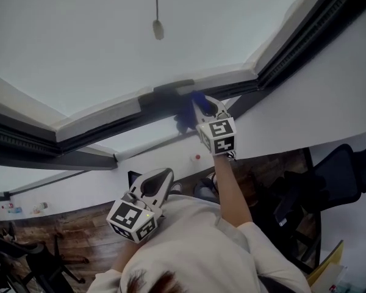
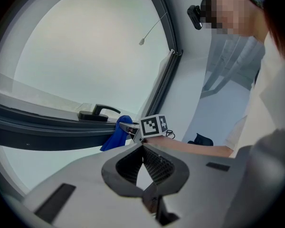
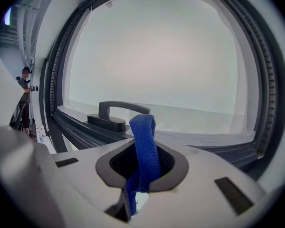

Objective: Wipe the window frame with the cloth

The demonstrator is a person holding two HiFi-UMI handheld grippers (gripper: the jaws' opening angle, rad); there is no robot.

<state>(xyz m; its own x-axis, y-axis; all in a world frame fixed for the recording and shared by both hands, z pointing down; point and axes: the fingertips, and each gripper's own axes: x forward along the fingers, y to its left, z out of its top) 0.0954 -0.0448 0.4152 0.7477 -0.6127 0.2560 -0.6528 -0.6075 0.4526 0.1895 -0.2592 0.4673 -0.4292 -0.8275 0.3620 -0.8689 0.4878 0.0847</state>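
Cloth (image 3: 143, 151) pinched in raised right gripper (image 1: 199, 104), left gripper (image 1: 163, 176) low

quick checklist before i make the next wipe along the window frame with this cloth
1. Cloth held: ok. The right gripper is shut on the blue cloth.
2. Cloth touching the window frame: cannot tell. It is up at the frame, but no view shows contact.
3. Wipe path clear: not ok. The black handle sits right beside the cloth.
4. Left gripper out of the way: ok. It is shut, empty, and held low, away from the frame.
5. Hanging cord pull clear: ok. It is well away from both grippers.
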